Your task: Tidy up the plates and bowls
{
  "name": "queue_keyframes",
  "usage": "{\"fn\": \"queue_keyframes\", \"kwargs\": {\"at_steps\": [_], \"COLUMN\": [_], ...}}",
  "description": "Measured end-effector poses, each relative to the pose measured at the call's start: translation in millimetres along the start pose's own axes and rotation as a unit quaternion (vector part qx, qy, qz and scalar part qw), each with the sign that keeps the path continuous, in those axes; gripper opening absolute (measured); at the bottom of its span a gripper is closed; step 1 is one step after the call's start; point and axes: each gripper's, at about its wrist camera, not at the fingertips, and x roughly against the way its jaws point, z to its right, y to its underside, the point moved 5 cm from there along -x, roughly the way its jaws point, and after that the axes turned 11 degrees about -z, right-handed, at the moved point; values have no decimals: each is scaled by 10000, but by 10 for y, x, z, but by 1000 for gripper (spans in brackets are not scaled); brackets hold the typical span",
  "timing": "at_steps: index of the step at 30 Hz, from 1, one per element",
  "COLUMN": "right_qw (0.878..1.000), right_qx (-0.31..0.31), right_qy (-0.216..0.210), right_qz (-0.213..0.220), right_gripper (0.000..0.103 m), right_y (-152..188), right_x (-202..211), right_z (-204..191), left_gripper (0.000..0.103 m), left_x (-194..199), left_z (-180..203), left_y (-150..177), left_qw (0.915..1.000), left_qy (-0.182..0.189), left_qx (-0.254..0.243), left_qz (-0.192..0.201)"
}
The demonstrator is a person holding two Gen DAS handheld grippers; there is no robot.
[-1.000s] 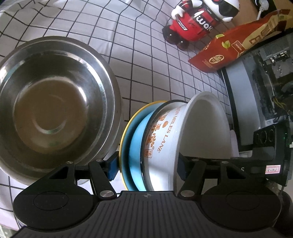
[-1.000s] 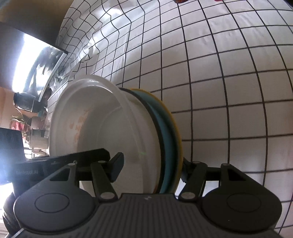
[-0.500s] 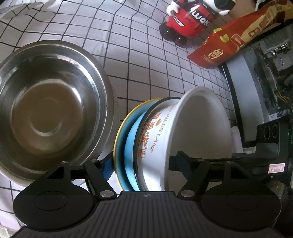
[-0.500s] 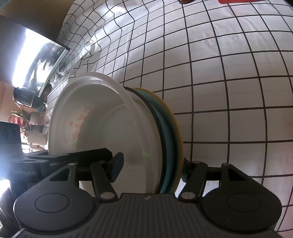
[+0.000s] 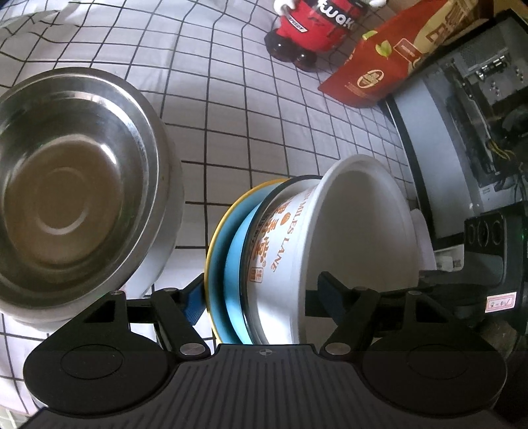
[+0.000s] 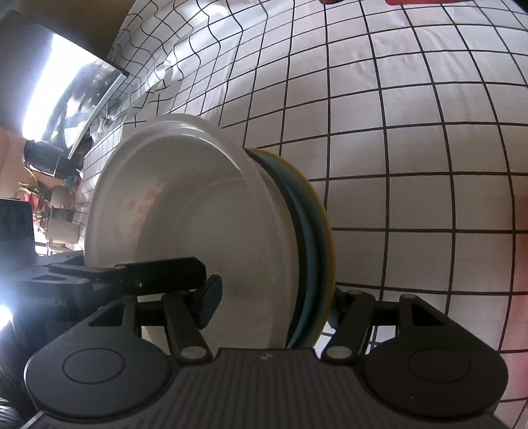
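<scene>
white bowl [image 5: 356,237] with orange letters, blue plate [image 5: 232,267] and yellow plate [image 5: 211,260] stacked, tipped on edge above checked cloth [image 5: 257,109]; left gripper [image 5: 254,297] jaws just opened wide, stack between them, right pad off bowl, left pad close by yellow plate, touch unclear; right gripper [image 6: 274,297] clamped on stack, one pad inside bowl [image 6: 211,214], other behind yellow plate [image 6: 326,231]; big steel bowl [image 5: 72,191] on cloth, just left of stack; red toy [image 5: 313,26] and red bag [image 5: 389,62] far back
</scene>
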Motion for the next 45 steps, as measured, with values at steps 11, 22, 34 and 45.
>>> {"fn": "queue_keyframes", "kwargs": {"at_steps": [11,22,34,45], "right_qw": [9999,9995,9981,9882], "right_qx": [113,233,546,1531], "right_qy": [-21,107,264,-14], "right_qz": [-61,-175,96,102], "right_gripper": [66,67,67,67], "right_y": [4,-23,-134,-627], "right_x": [7,1,373,239], "right_z": [-4,-67,-356,-1317], "left_gripper": [75,75,76,75], "left_x": [1,7,509,1329], "left_z": [10,13,184,-503], "left_y": [-1,-14,-75,-154], "left_qw": [10000,10000,9993,9935], "left_qy": [-5,-65,-5,-185], "left_qx": [14,-31,25,678], "left_qz": [-2,-46,380,893]}}
